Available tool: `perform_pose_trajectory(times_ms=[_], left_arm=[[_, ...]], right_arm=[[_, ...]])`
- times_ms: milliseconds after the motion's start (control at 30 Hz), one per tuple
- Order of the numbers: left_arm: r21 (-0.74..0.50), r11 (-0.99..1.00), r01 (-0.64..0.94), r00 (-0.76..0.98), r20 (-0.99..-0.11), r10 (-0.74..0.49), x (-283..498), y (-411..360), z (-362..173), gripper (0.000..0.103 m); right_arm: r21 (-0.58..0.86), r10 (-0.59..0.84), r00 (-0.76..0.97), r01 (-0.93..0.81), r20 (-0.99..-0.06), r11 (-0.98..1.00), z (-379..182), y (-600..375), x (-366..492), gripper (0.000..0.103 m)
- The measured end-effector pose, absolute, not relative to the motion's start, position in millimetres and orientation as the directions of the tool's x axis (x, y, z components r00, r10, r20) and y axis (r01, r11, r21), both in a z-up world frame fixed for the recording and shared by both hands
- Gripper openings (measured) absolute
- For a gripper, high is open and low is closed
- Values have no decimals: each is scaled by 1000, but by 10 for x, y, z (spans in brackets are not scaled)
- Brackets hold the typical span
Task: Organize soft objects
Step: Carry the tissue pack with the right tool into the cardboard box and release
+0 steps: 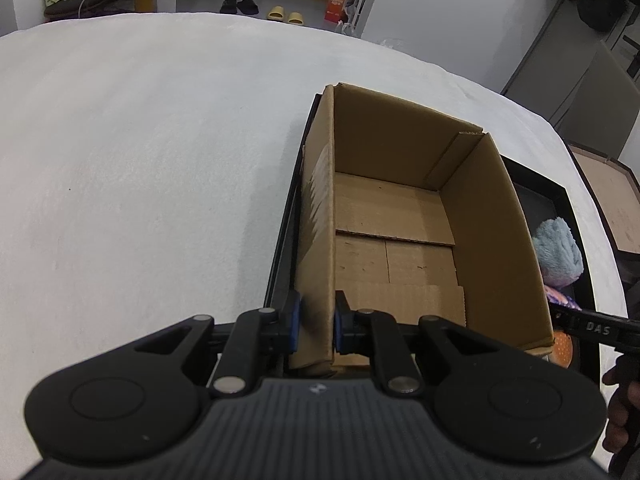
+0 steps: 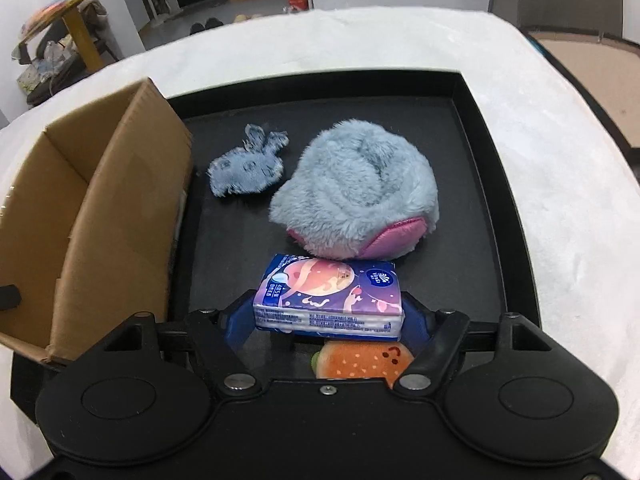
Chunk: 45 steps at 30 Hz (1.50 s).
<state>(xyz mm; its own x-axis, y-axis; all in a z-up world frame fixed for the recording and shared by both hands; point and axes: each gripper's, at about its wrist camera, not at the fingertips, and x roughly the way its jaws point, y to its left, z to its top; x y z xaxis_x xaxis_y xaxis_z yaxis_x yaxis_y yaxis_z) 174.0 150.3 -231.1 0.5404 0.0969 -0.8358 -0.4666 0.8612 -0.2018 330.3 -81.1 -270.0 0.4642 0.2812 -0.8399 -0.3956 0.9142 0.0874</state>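
The cardboard box (image 1: 400,216) is steadied by the left hand-held gripper (image 1: 316,322), clamped on its near wall, while the tissue pack (image 2: 328,300) is pinched by the right hand-held gripper (image 2: 327,316) above the black tray (image 2: 500,200), presumably for boxing.

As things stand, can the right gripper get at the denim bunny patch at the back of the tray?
Probably not yet. The right gripper has the tissue pack between its fingers, filling the jaws. The denim bunny lies beyond it, uncovered on the black tray, beside the furry blue toy.
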Motion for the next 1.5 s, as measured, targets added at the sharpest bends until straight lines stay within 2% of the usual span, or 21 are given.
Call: perform_pose_trajectory(times_ms=[467,900,1267,1500], left_arm=[[-164,879,-448,520,-847,107,1761,1492,-2284,14],[-127,890,-438,491,-863,119,1744,1526,-2222,17],[-156,876,-456,504,-857,110,1786,1589,-2234,18],[-196,871,-450,520,-851,77,1800,1654,-2264,18]], right_arm=[[126,401,548,-470,-734,874,-2145,-811,3077,71],[110,489,573,-569,-658,815,-1935,-531,3074,71],[101,579,573,-655,-580,749,-1803,-292,2967,71],[82,600,556,-690,-575,719,-1772,-121,2971,71]])
